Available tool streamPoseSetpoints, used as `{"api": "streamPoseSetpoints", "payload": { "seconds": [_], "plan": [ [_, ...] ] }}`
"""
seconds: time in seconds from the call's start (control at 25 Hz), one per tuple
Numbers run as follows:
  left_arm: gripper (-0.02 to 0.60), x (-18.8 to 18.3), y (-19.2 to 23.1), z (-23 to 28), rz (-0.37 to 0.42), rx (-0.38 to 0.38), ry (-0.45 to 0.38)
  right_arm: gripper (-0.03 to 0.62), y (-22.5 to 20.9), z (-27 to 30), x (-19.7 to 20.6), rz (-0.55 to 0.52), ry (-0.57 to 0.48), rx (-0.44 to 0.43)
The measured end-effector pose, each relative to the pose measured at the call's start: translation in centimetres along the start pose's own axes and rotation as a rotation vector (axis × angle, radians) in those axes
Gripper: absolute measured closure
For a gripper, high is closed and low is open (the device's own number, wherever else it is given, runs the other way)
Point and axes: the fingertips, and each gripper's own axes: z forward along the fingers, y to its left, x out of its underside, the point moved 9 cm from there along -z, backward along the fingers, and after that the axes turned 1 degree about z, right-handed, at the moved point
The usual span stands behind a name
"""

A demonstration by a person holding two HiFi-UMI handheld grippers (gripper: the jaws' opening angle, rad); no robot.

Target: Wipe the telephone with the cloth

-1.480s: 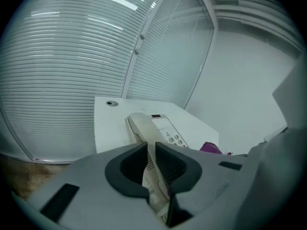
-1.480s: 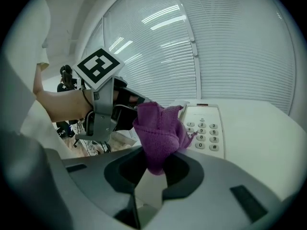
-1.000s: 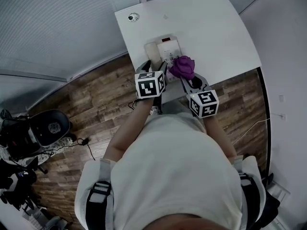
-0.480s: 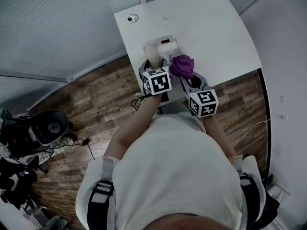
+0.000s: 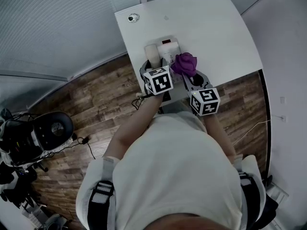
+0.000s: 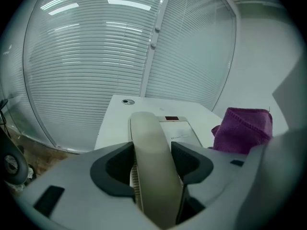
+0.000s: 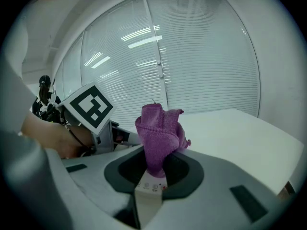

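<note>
Purple soft cloth [image 7: 158, 128] is being pinched between the shut jaws of the right gripper [image 7: 156, 163]. The stiff, likely slippery beige telephone handset [image 6: 146, 128] is being clamped across its width by the left gripper [image 6: 152, 152].

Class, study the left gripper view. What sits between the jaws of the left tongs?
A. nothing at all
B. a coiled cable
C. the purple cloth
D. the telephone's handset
D: the cream handset runs between the two jaws of the left tongs, which press on its sides; the purple cloth is held in the right tongs instead.
</note>
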Motion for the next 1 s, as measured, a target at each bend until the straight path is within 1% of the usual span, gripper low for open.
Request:
{"api": "streamPoseSetpoints", "payload": {
  "seconds": [0.12,0.28,0.44,0.52,0.68,0.76,0.88,1.0],
  "plan": [
    [0.333,0.1,0.5,0.0,-0.04,0.042,0.0,0.503,0.0,0.3,-0.1,0.001,-0.009,-0.001],
    [0.339,0.3,1.3,-0.5,-0.112,0.123,0.006,0.503,0.0,0.3,-0.4,-0.003,-0.022,0.0],
    [0.345,-0.1,1.5,-1.1,-0.109,0.225,-0.018,0.503,-0.1,0.6,-0.9,-0.004,-0.033,0.004],
    [0.347,0.0,1.7,-1.5,-0.129,0.276,-0.024,0.503,-0.1,0.7,-1.0,-0.007,-0.036,0.003],
    [0.35,0.4,2.6,-2.0,-0.203,0.366,-0.021,0.503,0.0,0.8,-1.3,-0.014,-0.044,0.004],
    [0.35,0.4,3.1,-2.3,-0.247,0.422,-0.038,0.503,0.0,0.9,-1.5,-0.019,-0.049,0.004],
    [0.351,0.4,3.6,-2.8,-0.31,0.523,-0.085,0.503,-0.2,0.9,-1.8,-0.015,-0.058,0.005],
    [0.353,0.8,3.8,-3.2,-0.395,0.639,-0.117,0.503,-0.6,1.0,-2.3,-0.01,-0.071,0.007]
  ]
}}
